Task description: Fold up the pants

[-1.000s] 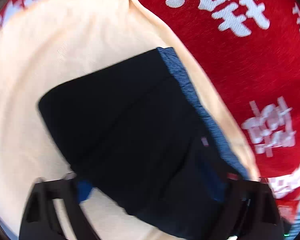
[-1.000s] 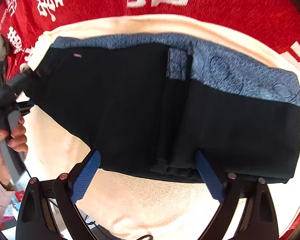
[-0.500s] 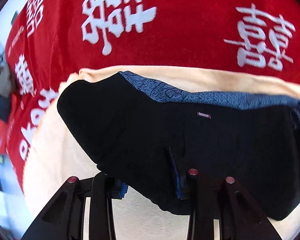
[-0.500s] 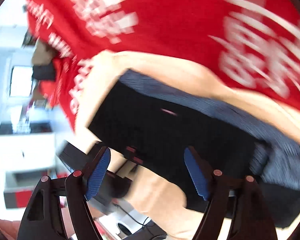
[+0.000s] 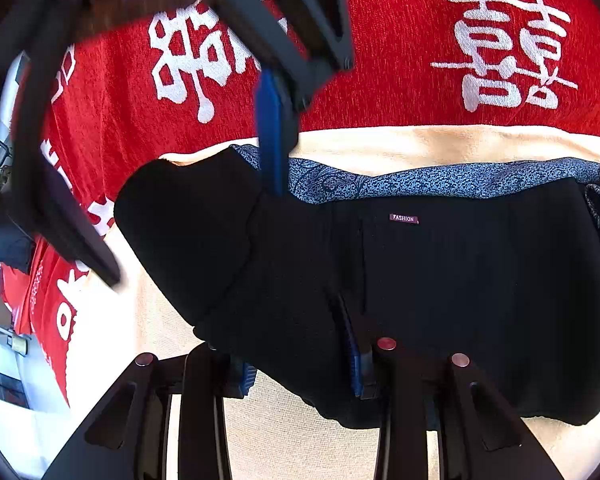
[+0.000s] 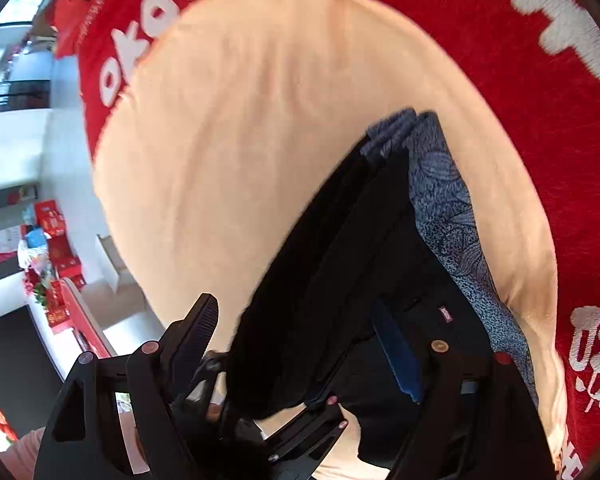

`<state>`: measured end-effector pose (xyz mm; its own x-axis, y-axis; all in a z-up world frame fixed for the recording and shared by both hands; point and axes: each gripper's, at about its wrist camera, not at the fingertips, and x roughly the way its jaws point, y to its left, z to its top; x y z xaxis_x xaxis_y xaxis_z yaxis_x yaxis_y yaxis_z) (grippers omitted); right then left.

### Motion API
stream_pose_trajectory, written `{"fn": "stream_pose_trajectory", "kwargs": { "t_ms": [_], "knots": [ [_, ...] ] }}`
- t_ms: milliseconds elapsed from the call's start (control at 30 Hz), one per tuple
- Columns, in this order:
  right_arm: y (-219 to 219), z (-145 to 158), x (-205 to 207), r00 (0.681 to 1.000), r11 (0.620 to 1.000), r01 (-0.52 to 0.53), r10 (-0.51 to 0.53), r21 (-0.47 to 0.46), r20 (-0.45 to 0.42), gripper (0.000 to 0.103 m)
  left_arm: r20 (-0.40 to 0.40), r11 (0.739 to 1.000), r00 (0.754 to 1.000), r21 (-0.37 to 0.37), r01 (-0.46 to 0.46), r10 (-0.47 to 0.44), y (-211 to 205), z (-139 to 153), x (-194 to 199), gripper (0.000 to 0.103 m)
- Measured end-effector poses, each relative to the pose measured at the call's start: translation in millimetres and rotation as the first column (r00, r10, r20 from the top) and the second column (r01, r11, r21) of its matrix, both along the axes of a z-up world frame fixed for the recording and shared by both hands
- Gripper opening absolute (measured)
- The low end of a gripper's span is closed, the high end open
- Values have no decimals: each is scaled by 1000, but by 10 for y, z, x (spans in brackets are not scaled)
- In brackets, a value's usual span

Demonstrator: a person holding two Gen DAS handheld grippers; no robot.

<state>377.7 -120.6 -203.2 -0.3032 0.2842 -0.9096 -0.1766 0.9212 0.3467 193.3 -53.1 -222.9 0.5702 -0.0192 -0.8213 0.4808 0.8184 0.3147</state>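
Note:
Folded black pants [image 5: 440, 280] with a blue patterned waistband [image 5: 420, 184] lie on a cream cloth [image 5: 420, 144]. My left gripper [image 5: 298, 364] is at their near edge, shut on a fold of the black fabric. My right gripper [image 5: 192, 236] hovers over the pants' left end, one blue pad [image 5: 270, 148] near the waistband. In the right wrist view the pants [image 6: 340, 260] lie between the right gripper's [image 6: 294, 312] opening jaws, the pads not pressing. The left gripper [image 6: 324, 404] shows just below.
A red cloth [image 5: 380, 80] with white characters lies under the cream cloth [image 6: 260, 120] and spreads beyond it. Past the table's left edge are a white floor and red boxes [image 6: 56, 240]. A pink sleeve [image 6: 20, 452] is at the lower left.
My left gripper has rolled and shut on the pants' near edge. My right gripper has swung fast from the pants' middle to their left end and now stands over it.

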Motion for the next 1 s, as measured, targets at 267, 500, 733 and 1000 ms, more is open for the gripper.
{"fn": "stream_pose_trajectory", "kwargs": {
  "t_ms": [267,500,733,1000],
  "knots": [
    [-311,171,-141,992,994,79,-86,81,92,21,2,999,999,-12,36,-36,-63,110,-48,36],
    [-950,722,-515,945,947,204,-256,247,202,21,64,989,990,-65,133,-129,-324,605,-306,36],
    [-1830,1157,-1195,847,858,333,-455,391,277,21,99,958,967,-145,246,-234,-780,1130,-713,36],
    [-2926,1231,-2307,691,723,479,-660,497,295,21,86,900,917,-179,398,-389,-1636,1367,-1369,36]
  ]
}}
